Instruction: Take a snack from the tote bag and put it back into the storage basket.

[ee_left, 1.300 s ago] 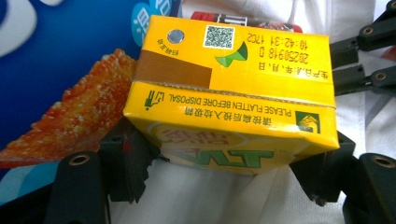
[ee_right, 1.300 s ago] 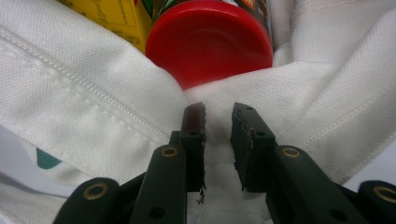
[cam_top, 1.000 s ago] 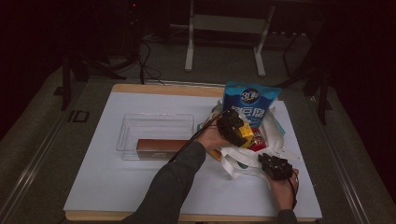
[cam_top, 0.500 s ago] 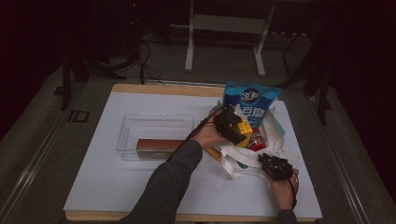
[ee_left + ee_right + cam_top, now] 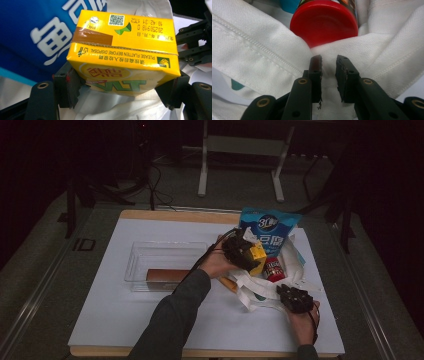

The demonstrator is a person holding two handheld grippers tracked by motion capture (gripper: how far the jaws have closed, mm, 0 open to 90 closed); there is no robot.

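Lying on a wooden table (image 5: 150, 214) in a dark room, a white sheet (image 5: 115, 315) bears the left claw (image 5: 248, 256) clamping a yellow carton (image 5: 257, 257), right claw (image 5: 291, 295) pinching a white bag (image 5: 252, 287).

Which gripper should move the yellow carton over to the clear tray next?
Left. The left gripper already clamps the yellow drink carton above the white bag, with the clear tray on its side. The right gripper pinches the bag's fabric beside the red-lidded jar.
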